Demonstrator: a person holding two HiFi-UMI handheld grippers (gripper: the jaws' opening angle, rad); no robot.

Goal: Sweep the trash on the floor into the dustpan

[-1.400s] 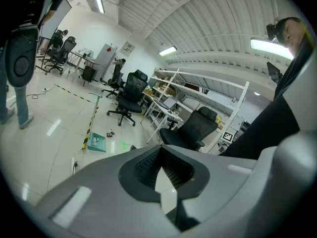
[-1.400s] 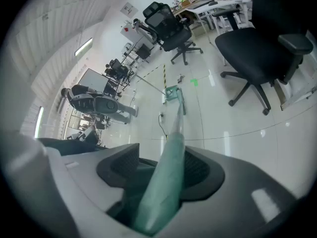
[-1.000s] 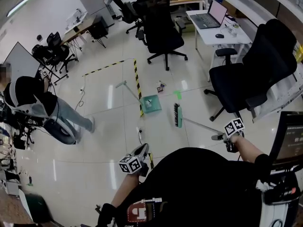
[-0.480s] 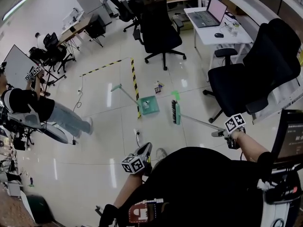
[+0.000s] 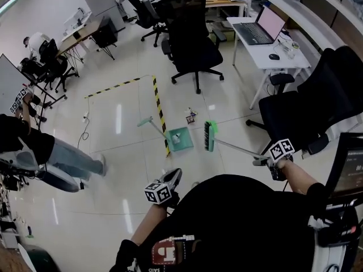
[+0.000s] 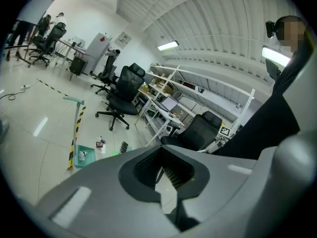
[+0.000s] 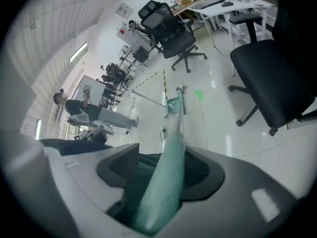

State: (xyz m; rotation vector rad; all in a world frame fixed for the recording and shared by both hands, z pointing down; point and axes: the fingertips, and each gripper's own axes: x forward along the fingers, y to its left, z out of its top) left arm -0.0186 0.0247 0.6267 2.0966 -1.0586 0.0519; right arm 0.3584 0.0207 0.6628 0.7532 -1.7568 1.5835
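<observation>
Leftward, the other person has slid toward the head view's edge since a second ago. The broom and the dustpan lie much as they did. Closest in, my left gripper is pinched nearly together on nothing, which only its own view shows. My right gripper clamps the broom's teal handle, while the head view shows little beyond its marker cube. Farther out, the brush head rests on the floor just beside the dustpan, not touching. Beyond both lies the trash, near the striped tape, a mere speck in the right gripper view.
</observation>
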